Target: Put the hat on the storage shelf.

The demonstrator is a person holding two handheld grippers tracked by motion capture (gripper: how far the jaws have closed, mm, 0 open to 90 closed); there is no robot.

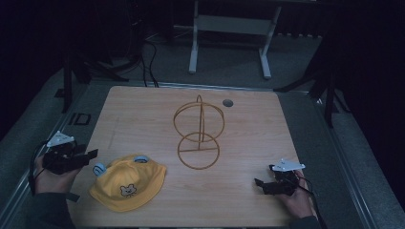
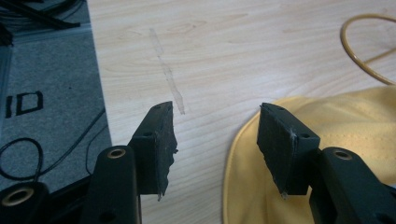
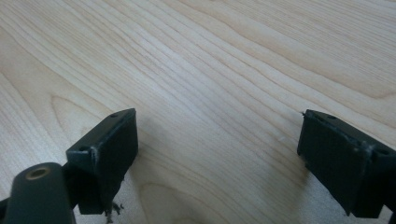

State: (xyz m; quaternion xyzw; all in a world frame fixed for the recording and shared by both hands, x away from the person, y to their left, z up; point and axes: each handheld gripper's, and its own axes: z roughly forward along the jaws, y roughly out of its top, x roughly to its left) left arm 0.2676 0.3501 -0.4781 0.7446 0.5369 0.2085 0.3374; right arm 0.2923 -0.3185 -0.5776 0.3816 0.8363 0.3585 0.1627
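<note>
Yellow: one cap (image 1: pixel 127 183); one wire stand (image 1: pixel 198 134); left tongs (image 1: pixel 92 153), right tongs (image 1: pixel 258 184) wide, empty.

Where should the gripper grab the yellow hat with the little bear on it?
Probably the brim edge of the yellow hat nearest the left gripper, coming in low from the hat's left. The hat lies flat on the table, so its thin rim should slide between the open fingers more easily than the domed crown.
</note>
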